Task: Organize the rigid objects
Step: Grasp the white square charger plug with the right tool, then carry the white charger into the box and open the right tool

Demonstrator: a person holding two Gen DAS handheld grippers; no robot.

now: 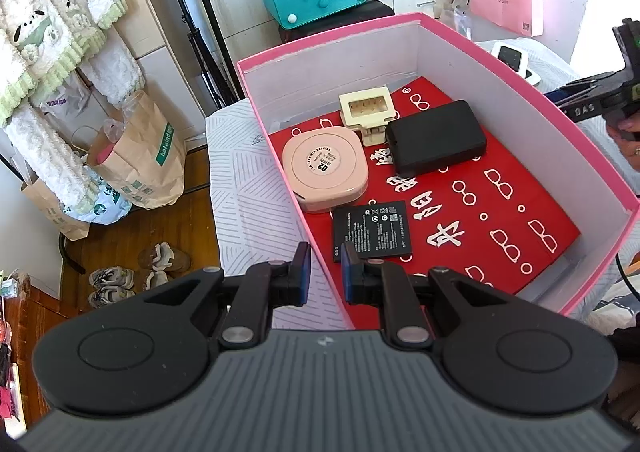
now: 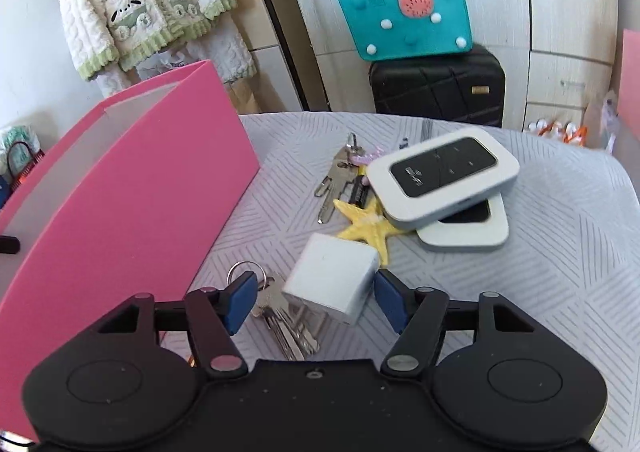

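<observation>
While my left camera looks down into the pink box (image 1: pixel 440 31), I can count what already lies on its red liner (image 1: pixel 500 219): a round pink case (image 1: pixel 325 171), a cream clip (image 1: pixel 368 111) behind it, a black block (image 1: pixel 436 141) to the right and a flat battery (image 1: pixel 371 231) nearest me. My left gripper (image 1: pixel 326 272) sits at the box's near wall, its jaws nearly together with the pink rim showing in the narrow gap — I cannot tell whether the pads actually press on it. At the right edge of this view the right gripper (image 1: pixel 600 99) shows only in part, with a hand (image 1: pixel 630 139) under it.

My right camera gives what the left one cannot — the loose pile on the grey cloth (image 2: pixel 560 232) outside the box. The right gripper (image 2: pixel 316 300) stands with jaws apart around a white cube (image 2: pixel 332 280); its pads are clear of the cube's sides. A bunch of keys (image 2: pixel 284 316) lies just left of the cube, partly under it. Farther off are a yellow starfish (image 2: pixel 368 228), a second key set (image 2: pixel 340 175) and two white devices (image 2: pixel 444 171), one stacked askew on the other. From here the box shows only its outer pink side at left; its contents are hidden.
</observation>
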